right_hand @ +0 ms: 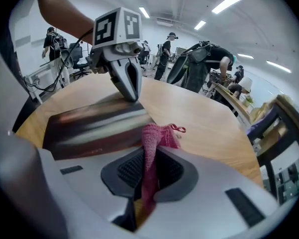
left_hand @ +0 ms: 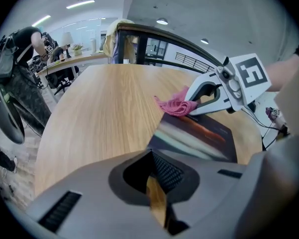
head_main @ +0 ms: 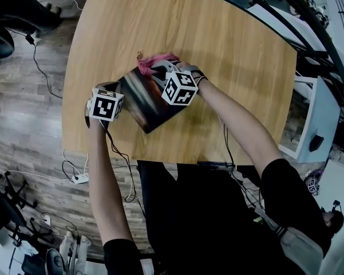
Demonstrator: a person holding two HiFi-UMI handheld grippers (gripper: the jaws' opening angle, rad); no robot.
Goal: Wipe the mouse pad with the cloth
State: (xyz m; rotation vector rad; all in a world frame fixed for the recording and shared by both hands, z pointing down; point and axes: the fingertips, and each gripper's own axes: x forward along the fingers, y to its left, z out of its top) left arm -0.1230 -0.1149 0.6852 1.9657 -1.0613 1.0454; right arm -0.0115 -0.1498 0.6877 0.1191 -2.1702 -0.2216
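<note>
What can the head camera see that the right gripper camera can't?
Only the head view: the person's black clothes and a power strip on the floor. Only the right gripper view: people standing behind, ceiling lights. Both: the pink cloth pinched in the right gripper's fingers, the left gripper on the mouse pad, the wooden table.

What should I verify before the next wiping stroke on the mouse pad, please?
1. Right gripper shut on the cloth: ok.
2. Cloth is at a corner of the mouse pad: ok.
3. Left gripper tips press on the opposite corner, jaws together: ok.
4. Pad lies flat on the table: ok.
5. Nothing else lies on the pad: ok.
6. Where dirt remains: cannot tell.
</note>
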